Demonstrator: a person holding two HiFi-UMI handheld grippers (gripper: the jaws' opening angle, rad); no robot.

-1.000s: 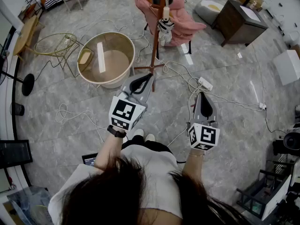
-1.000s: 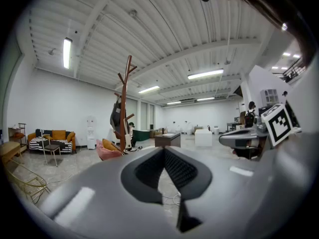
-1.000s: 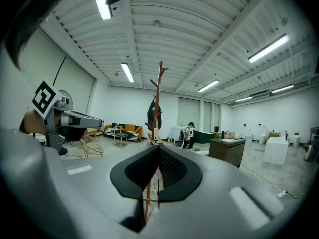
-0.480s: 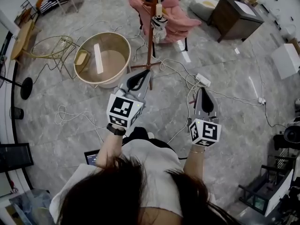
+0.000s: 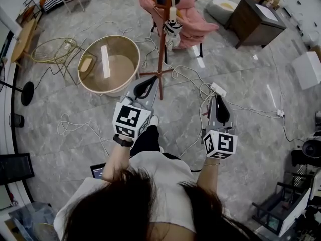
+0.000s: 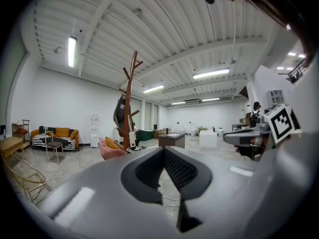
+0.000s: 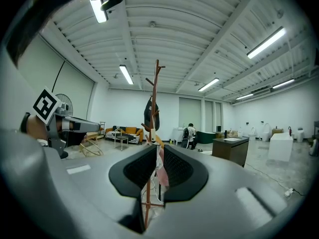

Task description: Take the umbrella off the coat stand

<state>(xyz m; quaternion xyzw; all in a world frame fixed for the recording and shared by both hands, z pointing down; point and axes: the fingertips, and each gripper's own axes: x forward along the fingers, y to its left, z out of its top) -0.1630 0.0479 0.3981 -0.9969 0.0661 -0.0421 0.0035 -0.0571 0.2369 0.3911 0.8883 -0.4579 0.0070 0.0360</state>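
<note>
The wooden coat stand [image 5: 161, 49] rises from the floor ahead of me. A folded umbrella [image 5: 172, 27] with a white handle hangs from a branch on its right side. It also shows as a small shape on the stand [image 6: 131, 136] in the left gripper view, and just above my jaws [image 7: 152, 132] in the right gripper view. My left gripper [image 5: 157, 80] is shut and empty, level, well short of the stand. My right gripper [image 5: 214, 100] is all but shut, its jaws just starting to open, with nothing between them.
A dark bag or garment [image 7: 149, 113] hangs high on the stand. A round beige tub [image 5: 131, 46] is left of the stand, a pink armchair [image 5: 198, 24] is behind it and a dark cabinet [image 5: 256, 16] is to the right. Cables [image 5: 193, 82] and a power strip [image 5: 217, 89] lie on the floor.
The person has stepped forward with one leg. Both grippers have come slightly nearer the coat stand. The umbrella still hangs on it.
</note>
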